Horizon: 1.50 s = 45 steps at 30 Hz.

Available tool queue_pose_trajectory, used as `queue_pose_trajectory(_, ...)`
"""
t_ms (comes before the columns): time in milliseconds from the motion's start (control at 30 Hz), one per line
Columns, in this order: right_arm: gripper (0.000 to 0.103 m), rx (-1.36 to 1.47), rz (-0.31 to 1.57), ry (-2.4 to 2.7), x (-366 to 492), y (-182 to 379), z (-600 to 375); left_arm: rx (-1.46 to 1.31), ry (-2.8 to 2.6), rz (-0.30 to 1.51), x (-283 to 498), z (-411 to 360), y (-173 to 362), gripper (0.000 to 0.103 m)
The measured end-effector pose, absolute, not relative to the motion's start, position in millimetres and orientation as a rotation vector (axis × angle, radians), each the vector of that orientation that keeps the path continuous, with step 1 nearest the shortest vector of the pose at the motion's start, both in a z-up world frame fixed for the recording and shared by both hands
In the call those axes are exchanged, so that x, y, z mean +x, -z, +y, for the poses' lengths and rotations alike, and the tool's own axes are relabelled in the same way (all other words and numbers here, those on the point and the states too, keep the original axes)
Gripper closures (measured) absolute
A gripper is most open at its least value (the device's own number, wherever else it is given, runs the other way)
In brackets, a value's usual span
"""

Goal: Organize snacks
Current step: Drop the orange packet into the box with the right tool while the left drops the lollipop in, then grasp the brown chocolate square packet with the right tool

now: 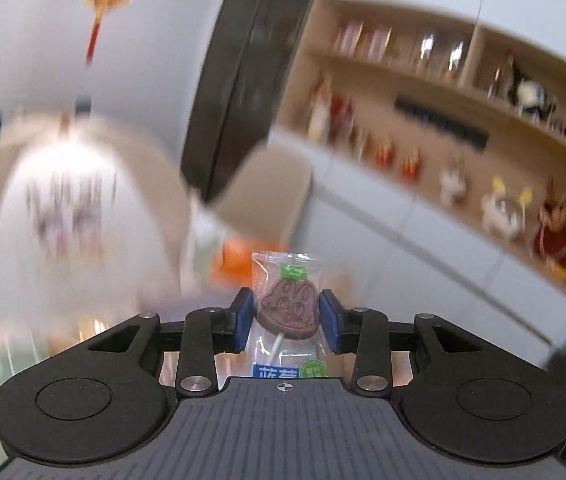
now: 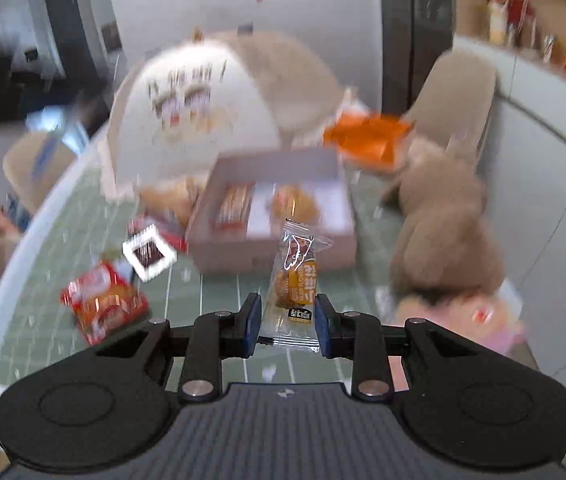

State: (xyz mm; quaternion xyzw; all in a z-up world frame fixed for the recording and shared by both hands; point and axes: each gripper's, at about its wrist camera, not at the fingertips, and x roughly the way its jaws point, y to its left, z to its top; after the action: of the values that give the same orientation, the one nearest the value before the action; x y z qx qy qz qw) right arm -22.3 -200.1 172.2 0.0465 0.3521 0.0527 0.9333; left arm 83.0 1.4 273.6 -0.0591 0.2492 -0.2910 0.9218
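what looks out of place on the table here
Several snacks lie loose around the box rather than in it: a red packet and a small dark-windowed pack to its left, an orange bag behind it. Nothing looks spilled or torn, though blur hides detail.

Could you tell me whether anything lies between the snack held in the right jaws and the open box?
Nothing visible does: the orange snack packet hangs just before the white box, with only bare green mat between.
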Motion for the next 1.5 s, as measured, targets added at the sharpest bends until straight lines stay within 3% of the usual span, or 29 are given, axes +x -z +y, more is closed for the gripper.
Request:
queue_pose_trajectory(133,0.075,0.115,0.662,-0.082,-23,-186,-208,-0.137,0.598,0.448,133,-20,-301,0.058)
queue_pose_trajectory(300,0.075,0.107,0.646,-0.064,-26,-186,-213,-0.213,0.511,0.580,196,-28,-236,0.060)
queue_pose_trajectory(500,0.075,0.073,0.656,-0.042,-15,-191,-227,-0.400,0.417,0.626,159,34,-201,0.060)
queue_pose_trajectory(733,0.075,0.031,0.561,-0.194,64,-277,-208,-0.491,0.260,0.819,100,91,-153,0.060)
queue_pose_trajectory(800,0.068,-0.014,0.565,-0.202,97,-294,-194,-0.522,0.232,0.845,86,106,-141,0.060)
queue_pose_trajectory(867,0.030,-0.035,0.574,-0.186,121,-302,-185,-0.527,0.199,0.855,72,118,-135,0.060)
queue_pose_trajectory(900,0.027,-0.035,0.575,-0.186,129,-303,-181,-0.519,0.178,0.863,66,125,-132,0.060)
queue_pose_trajectory(1167,0.024,0.127,0.795,-0.321,171,-242,-153,-0.543,0.052,0.914,24,167,-103,0.060)
queue_pose_trajectory(1333,0.024,0.065,0.941,-0.386,188,-176,-91,-0.561,0.013,0.960,2,176,-85,0.060)
queue_pose_trajectory(1500,0.024,-0.061,0.972,-0.446,198,-133,-23,-0.563,-0.038,0.978,-16,183,-77,0.060)
